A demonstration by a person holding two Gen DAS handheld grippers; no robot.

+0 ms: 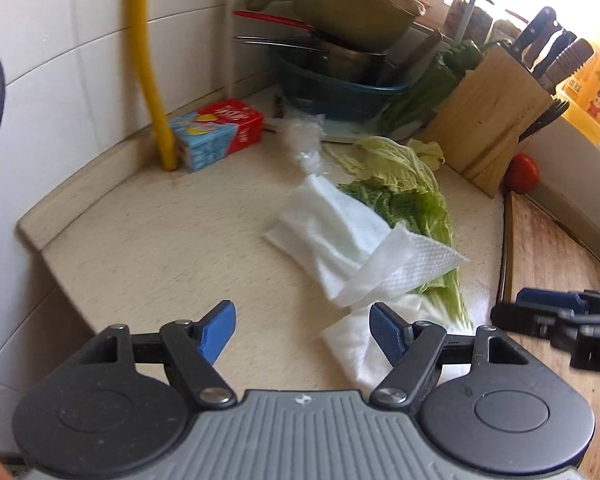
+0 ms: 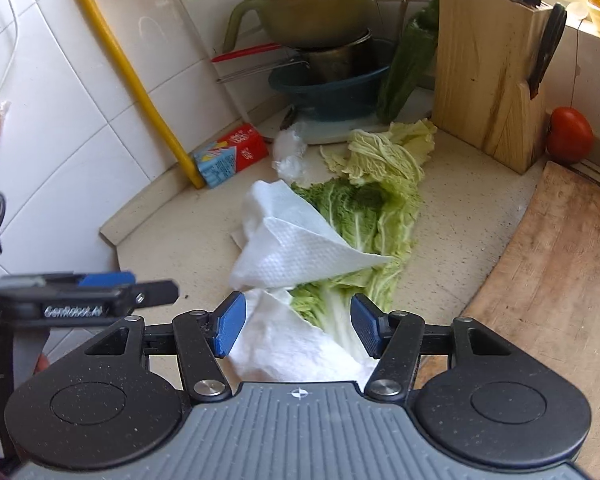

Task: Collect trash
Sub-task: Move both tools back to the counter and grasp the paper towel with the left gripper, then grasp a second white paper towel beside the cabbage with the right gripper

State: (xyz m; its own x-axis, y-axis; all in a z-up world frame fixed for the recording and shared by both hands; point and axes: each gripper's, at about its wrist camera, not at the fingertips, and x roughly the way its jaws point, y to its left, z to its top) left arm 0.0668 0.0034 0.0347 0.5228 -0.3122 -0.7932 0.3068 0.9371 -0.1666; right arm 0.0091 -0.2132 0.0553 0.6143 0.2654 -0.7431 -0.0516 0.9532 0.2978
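Observation:
Crumpled white paper towels (image 1: 340, 240) (image 2: 296, 240) lie on the beige counter over green cabbage leaves (image 1: 412, 196) (image 2: 376, 208). Behind them sit a wad of clear plastic (image 1: 306, 140) (image 2: 288, 152) and a red and blue carton (image 1: 216, 132) (image 2: 232, 152) by the wall. My left gripper (image 1: 302, 320) hovers open above bare counter, just left of the towels, holding nothing. My right gripper (image 2: 298, 322) is open above the near towel and the cabbage stalk, its pads clear of both. Each gripper also shows side-on at the edge of the other view.
A yellow pipe (image 1: 152, 80) stands at the tiled wall. Stacked pots sit in a teal basin (image 1: 332, 88) at the back. A wooden knife block (image 2: 492, 60), a tomato (image 2: 570, 134) and a wooden cutting board (image 2: 548, 280) are at the right. The counter's edge runs at the left.

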